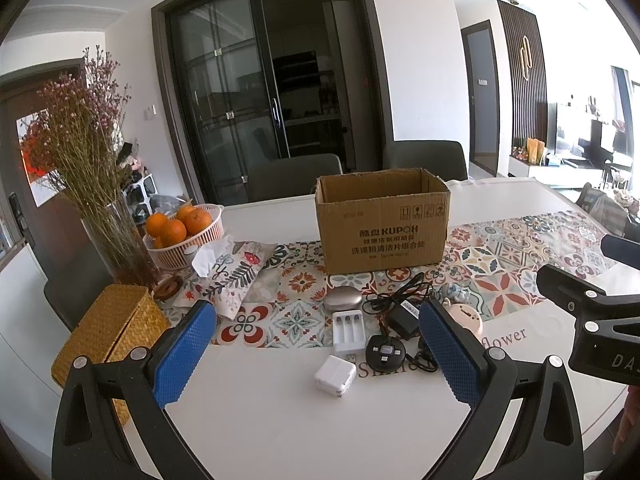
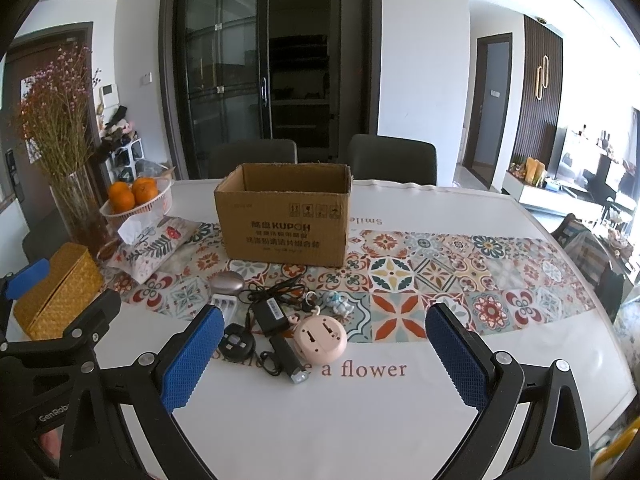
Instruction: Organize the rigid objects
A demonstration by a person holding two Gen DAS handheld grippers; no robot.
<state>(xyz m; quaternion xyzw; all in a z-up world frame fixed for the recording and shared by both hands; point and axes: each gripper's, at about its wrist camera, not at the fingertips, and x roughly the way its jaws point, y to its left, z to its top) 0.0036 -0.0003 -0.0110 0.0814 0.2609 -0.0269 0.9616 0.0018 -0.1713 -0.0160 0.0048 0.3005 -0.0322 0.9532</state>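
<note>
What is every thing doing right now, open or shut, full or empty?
Cardboard box: open on top, upright.
Left gripper: open, holding nothing.
Right gripper: open, holding nothing.
Battery charger: slots empty.
Fruit basket: holds oranges.
Woven box: lid shut.

Bright daylight, right-side glare, fisheye warping

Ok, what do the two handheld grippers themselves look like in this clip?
Both match. The left gripper and right gripper each have black plastic frames with silver rivets, and their jaws are faced with blue diamond-textured pads. Seen from the other camera, each body carries white lettering, partly cut off. No cables or sleeves show.
</note>
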